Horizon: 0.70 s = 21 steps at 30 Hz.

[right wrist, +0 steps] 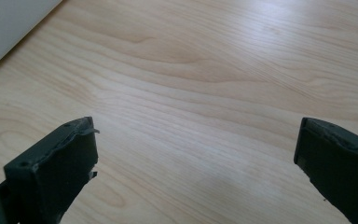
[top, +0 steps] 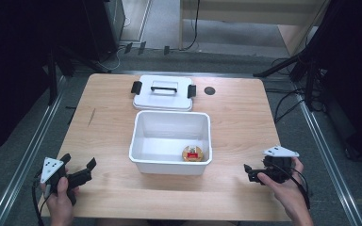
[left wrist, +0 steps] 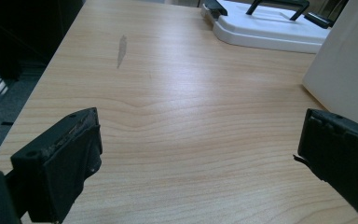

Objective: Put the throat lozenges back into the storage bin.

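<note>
From above, I am resting my left gripper (top: 82,172) and right gripper (top: 253,173) wide open and empty on the table (top: 108,117), either side of the white bin (top: 169,162) holding a small round tin (top: 193,153); the lid (top: 162,96) is lying behind it. Along my left gripper, I am seeing bare wood and the lid (left wrist: 270,30), so I should be approaching level, clearing the bin wall. Along my right gripper, nothing is blocking.

The left gripper (left wrist: 198,154) hangs low over the wooden table (left wrist: 177,102), its black jaws wide apart with bare wood between them. A white box wall (left wrist: 345,74) stands right; a white lid (left wrist: 270,28) lies beyond, with black handle and clips.
</note>
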Each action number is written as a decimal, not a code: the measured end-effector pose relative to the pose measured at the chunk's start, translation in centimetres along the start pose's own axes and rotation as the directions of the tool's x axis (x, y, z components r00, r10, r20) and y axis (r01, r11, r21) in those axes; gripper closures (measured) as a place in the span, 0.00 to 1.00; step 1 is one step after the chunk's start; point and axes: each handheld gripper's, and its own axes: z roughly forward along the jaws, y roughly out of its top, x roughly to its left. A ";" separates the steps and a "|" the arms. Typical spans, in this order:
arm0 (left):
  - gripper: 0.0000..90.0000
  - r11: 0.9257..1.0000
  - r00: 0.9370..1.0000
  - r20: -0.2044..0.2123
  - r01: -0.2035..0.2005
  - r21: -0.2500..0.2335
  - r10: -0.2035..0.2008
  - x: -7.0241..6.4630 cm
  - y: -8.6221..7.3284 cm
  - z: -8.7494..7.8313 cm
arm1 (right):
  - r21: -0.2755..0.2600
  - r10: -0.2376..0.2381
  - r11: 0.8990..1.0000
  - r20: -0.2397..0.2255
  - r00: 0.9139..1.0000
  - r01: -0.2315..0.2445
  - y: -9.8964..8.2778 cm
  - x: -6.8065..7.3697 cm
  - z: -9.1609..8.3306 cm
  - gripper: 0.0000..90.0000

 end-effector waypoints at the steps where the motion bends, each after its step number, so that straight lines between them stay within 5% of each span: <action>1: 0.00 1.000 1.000 0.000 0.000 0.000 0.000 0.0 0.0 0.0 | -0.056 0.046 0.997 0.022 0.999 -0.045 -1.2 -0.7 -0.3 0.00; 7: 0.00 1.000 1.000 -0.002 -0.001 0.002 0.001 0.0 0.0 0.0 | -0.153 0.156 0.976 0.016 0.988 -0.152 -4.3 -2.3 -1.0 0.00; 12: 0.00 1.000 1.000 -0.005 -0.003 0.004 0.003 0.0 0.0 0.0 | -0.205 0.204 0.959 0.021 0.979 -0.196 -6.5 -3.2 -1.5 0.01; 15: 0.00 1.000 1.000 -0.005 -0.004 0.005 0.004 0.0 0.0 0.0 | -0.214 0.217 0.955 0.027 0.976 -0.207 -7.0 -3.4 -1.6 0.01; 19: 0.00 1.000 1.000 -0.002 -0.007 0.011 0.007 -0.1 0.0 0.1 | -0.265 0.273 0.929 0.013 0.962 -0.260 -7.6 -3.7 -1.4 0.01; 21: 0.00 1.000 1.000 -0.002 -0.009 0.012 0.009 -0.1 0.0 0.1 | -0.265 0.284 0.925 0.008 0.959 -0.271 -7.8 -3.8 -1.5 0.01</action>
